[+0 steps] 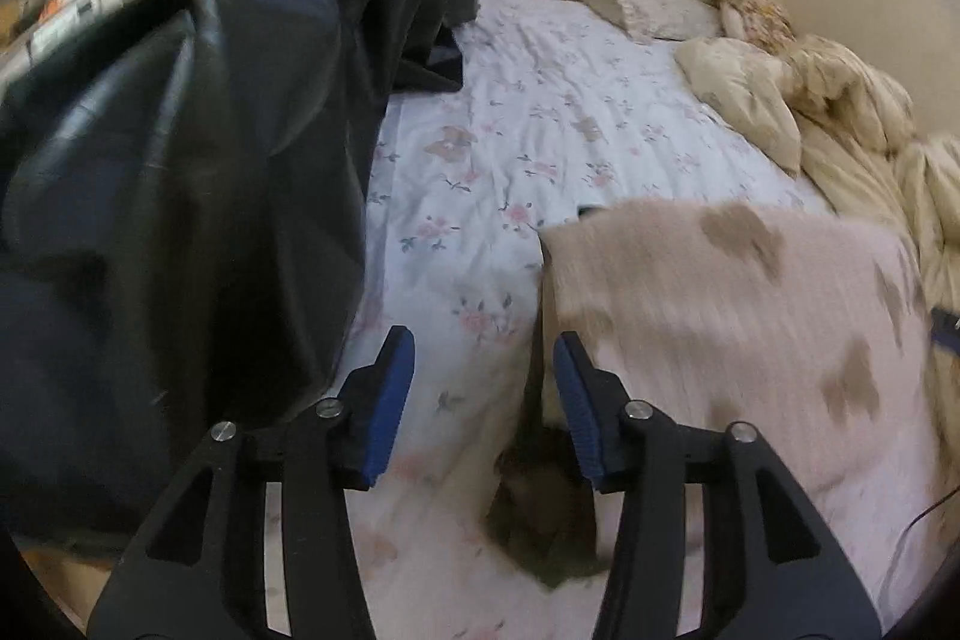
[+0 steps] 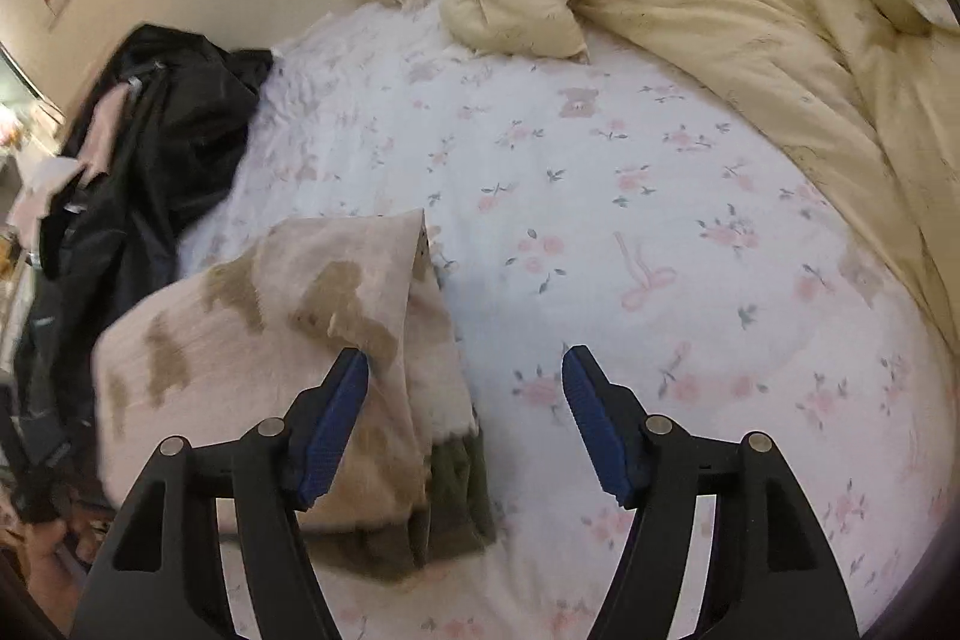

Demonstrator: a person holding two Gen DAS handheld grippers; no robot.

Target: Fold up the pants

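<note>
Pink pants with brown patches [image 1: 738,316] lie folded in a flat stack on the floral bed sheet [image 1: 528,130]. They also show in the right wrist view [image 2: 270,340], with a dark olive part [image 2: 456,496] at the near edge. My left gripper [image 1: 483,388] is open and empty, just left of the stack's edge. My right gripper [image 2: 465,400] is open and empty above the stack's right edge; its left finger [image 2: 336,418] is over the fabric.
A heap of black shiny garments [image 1: 180,160] lies at the bed's left side, also in the right wrist view [image 2: 138,148]. A cream duvet [image 2: 750,10] and pillows [image 1: 642,4] are bunched along the wall at the far right.
</note>
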